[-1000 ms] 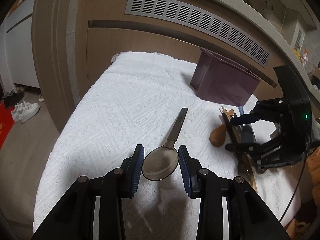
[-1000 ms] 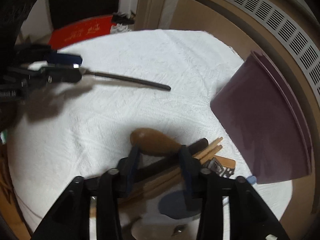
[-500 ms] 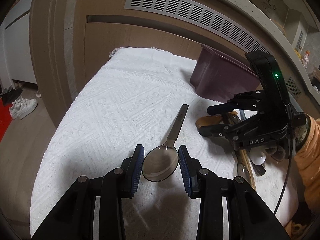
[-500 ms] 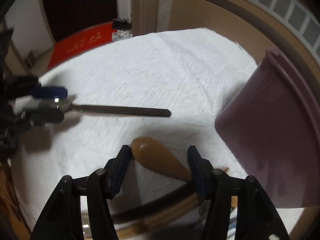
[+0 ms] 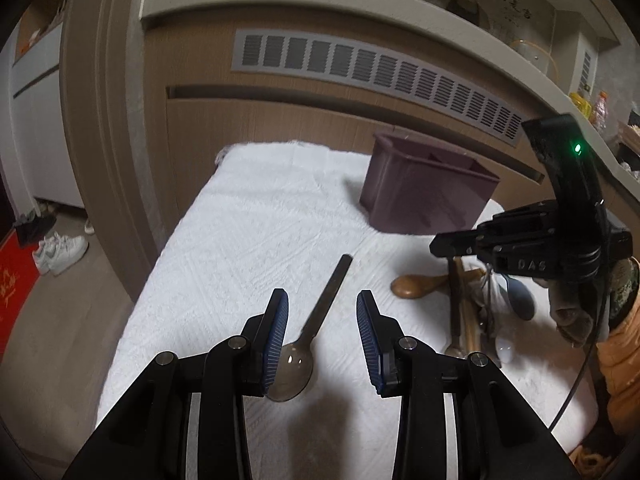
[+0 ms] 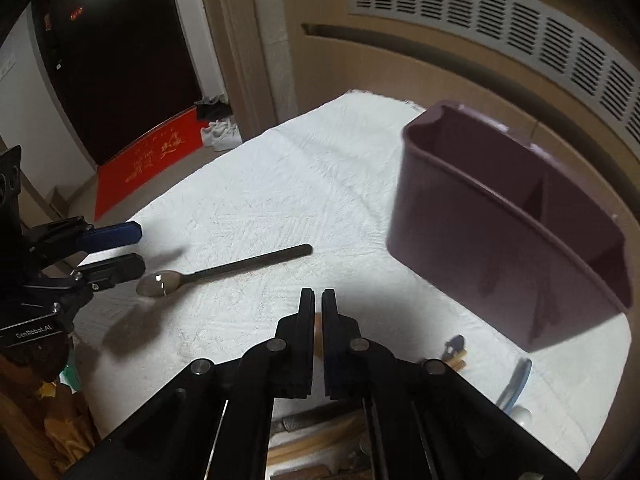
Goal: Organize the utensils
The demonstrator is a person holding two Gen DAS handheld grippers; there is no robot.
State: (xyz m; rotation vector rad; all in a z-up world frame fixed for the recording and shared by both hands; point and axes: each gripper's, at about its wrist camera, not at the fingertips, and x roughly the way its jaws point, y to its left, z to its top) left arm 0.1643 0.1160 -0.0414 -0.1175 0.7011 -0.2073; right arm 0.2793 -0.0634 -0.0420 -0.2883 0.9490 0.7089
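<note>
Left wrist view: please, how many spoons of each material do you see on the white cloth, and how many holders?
Metal spoon: 1
Wooden spoon: 1
Blue spoon: 1
Purple holder: 1
Total: 4. The pile on the right overlaps too much to count further pieces.

Glossy metal spoon [image 5: 298, 356] at lower centre; rough white cloth [image 5: 248, 232] beneath; matt plastic bin [image 6: 504, 216] right; smooth wooden spoon [image 5: 416, 285].

"DAS" on right gripper [image 5: 456, 246] body; "GenRobot.AI" on left gripper [image 6: 120, 250] body.
</note>
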